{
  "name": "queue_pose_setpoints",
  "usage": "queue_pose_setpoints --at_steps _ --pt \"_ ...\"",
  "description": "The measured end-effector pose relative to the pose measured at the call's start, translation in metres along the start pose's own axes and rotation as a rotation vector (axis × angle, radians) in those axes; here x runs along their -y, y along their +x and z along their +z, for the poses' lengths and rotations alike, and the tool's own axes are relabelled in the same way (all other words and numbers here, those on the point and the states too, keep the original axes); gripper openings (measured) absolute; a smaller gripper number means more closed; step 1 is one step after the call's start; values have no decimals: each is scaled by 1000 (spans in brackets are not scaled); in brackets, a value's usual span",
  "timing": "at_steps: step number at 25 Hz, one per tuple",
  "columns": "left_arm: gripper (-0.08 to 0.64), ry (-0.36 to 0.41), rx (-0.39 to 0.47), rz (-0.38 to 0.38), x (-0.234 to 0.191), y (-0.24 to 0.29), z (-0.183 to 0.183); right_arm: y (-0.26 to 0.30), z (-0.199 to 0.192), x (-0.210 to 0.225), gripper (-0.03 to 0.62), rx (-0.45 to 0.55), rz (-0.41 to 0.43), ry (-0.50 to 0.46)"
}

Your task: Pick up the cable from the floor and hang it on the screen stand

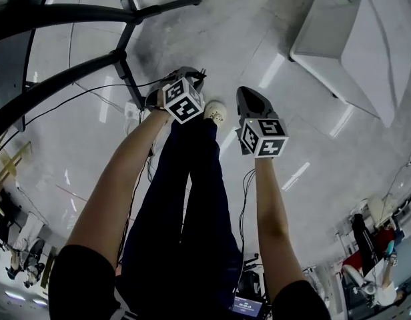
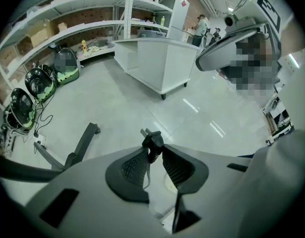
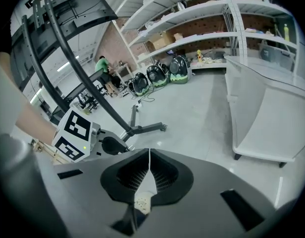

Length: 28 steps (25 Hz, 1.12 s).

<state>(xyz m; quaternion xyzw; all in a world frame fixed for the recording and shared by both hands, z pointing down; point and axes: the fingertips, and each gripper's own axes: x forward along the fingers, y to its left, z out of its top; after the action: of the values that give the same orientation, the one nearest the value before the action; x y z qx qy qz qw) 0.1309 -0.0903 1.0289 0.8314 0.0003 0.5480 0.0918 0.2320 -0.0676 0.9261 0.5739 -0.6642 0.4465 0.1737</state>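
Your left gripper (image 2: 154, 151) is clamped on the plug end of the cable (image 2: 152, 142), held up off the floor (image 1: 312, 132) near the screen stand (image 1: 129, 79), while your right gripper (image 3: 149, 152) is closed on nothing; the cord looks light and limp, so grip its slack next.

Site layout: the screen stand (image 1: 165, 7) is standing on the floor (image 1: 219, 39) at the head view's upper left, its legs reaching out ahead of the person's shoe (image 1: 215, 112). A counter (image 1: 352, 39) is sitting at the upper right, well apart from the stand. Between them the left gripper (image 1: 192, 77) and right gripper (image 1: 249, 97) are hanging side by side above the floor. The cable (image 2: 152, 144) end is sitting between the left gripper's jaws. Shelving (image 2: 93, 4) is running behind the counter
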Motion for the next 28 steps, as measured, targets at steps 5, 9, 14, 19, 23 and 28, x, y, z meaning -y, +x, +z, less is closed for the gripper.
queue_pose_setpoints --at_steps 5,9,14,19,23,28 --pt "94 -47 76 31 5 -40 28 -29 15 -13 26 3 13 -5" --pt "92 -86 147 45 6 -74 52 -48 32 -22 26 23 13 -2" --pt "92 -73 207 58 5 -110 84 -69 60 -30 26 66 14 12" --pt "92 -75 246 73 5 -144 105 -88 87 -46 26 113 25 46" --pt "92 -90 277 91 4 -174 121 -106 111 -55 26 145 32 50" --pt "92 -121 315 108 6 -212 132 -124 136 -67 26 168 22 41"
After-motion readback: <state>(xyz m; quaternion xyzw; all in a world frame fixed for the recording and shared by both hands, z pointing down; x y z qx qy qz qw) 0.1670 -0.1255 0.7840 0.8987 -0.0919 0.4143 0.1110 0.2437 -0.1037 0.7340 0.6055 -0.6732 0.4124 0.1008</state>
